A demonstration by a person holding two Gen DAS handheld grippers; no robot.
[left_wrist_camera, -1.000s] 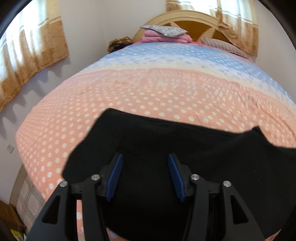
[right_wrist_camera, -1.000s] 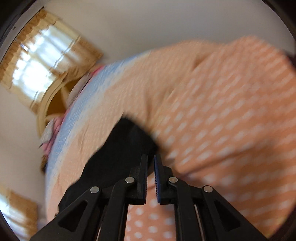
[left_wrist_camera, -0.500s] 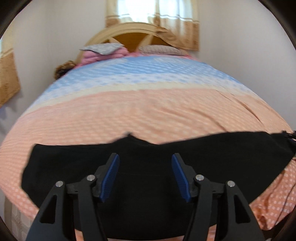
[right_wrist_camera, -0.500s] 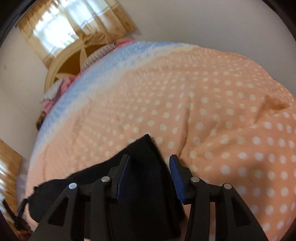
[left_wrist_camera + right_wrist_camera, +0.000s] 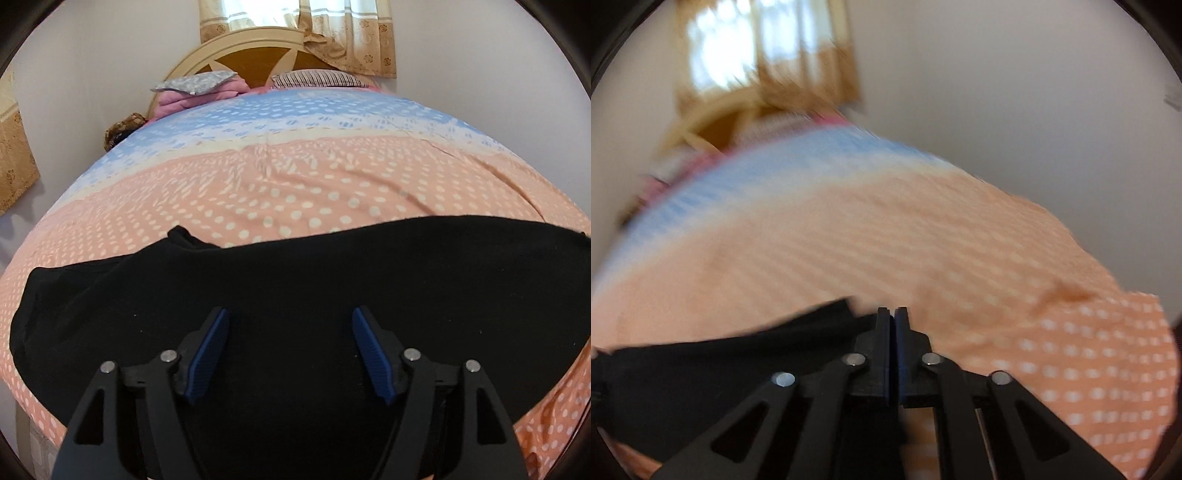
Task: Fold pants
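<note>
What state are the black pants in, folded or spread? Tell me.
Spread. The black pants lie as one long flat band across the peach dotted bedspread; no neat fold shows, though layers of black cloth are hard to tell apart.

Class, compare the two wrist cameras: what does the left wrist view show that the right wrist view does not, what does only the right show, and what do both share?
Only the left wrist view: the left gripper, jaws opening over the black pants with nothing between the pads, and a sharp look at the pillows.

Only the right wrist view: the right gripper, jaws shut; whether it pinches cloth is unclear. The picture is blurred.

Both: the pants, the dotted bedspread, the headboard and the curtain.
</note>
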